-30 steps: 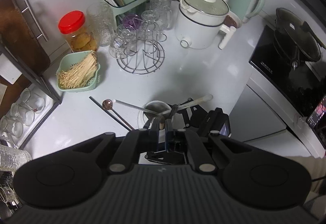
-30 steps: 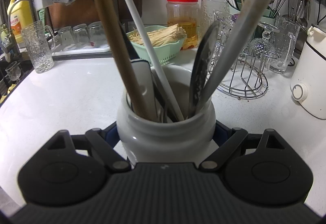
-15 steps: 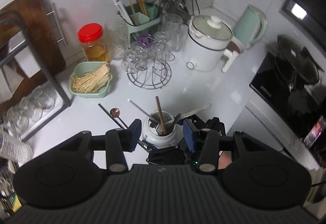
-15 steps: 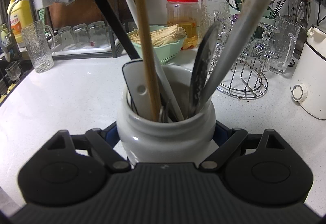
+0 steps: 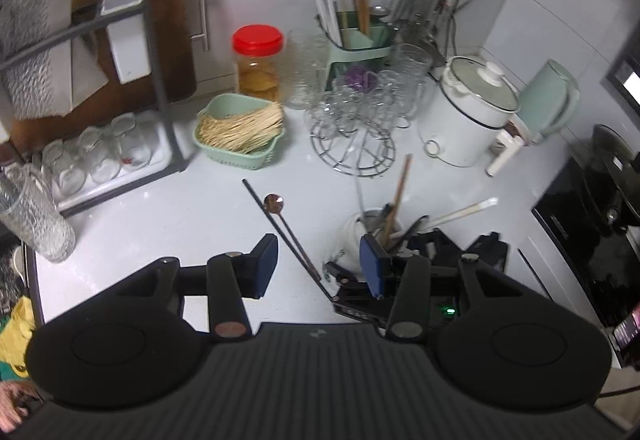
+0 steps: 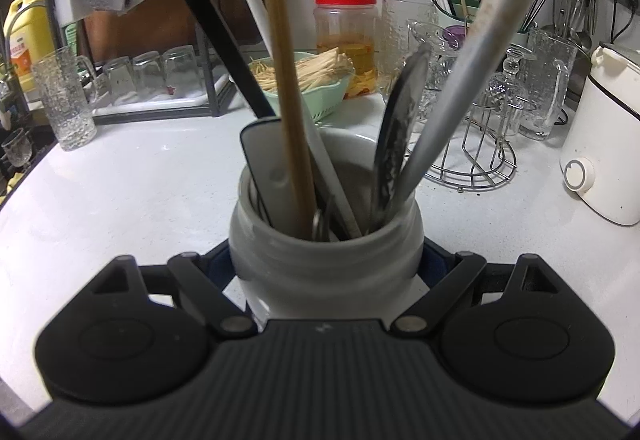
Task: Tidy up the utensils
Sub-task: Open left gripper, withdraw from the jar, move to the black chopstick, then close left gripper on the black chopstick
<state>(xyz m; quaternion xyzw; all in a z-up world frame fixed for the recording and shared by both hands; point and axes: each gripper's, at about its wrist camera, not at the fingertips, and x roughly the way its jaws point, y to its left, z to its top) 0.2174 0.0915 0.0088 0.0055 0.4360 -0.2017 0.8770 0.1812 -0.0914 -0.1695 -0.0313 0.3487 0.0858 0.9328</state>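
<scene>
A white ceramic utensil jar [image 6: 326, 264] stands on the white counter [image 6: 120, 180], clamped between my right gripper's [image 6: 326, 268] fingers. It holds a wooden-handled utensil [image 6: 286, 112], a white spatula [image 6: 264, 168], a dark spoon [image 6: 394, 144] and a long grey handle [image 6: 472, 52]. In the left wrist view the jar [image 5: 354, 236] sits ahead, right of centre. My left gripper [image 5: 318, 266] is open and empty above the counter. A copper spoon [image 5: 276, 206] and a black chopstick [image 5: 260, 200] lie on the counter between its fingers.
A green basket of sticks [image 5: 240, 132], a red-lidded jar [image 5: 258, 60], a wire glass rack [image 5: 356, 120], a green chopstick holder [image 5: 356, 36] and a white cooker [image 5: 472, 112] line the back. A dish rack with glasses [image 5: 100, 152] stands left. A black stove [image 5: 592, 224] is right.
My left gripper let go of the wooden-handled utensil, now standing in the jar, opened, and pulled back and up to the left. The right gripper and jar stayed still.
</scene>
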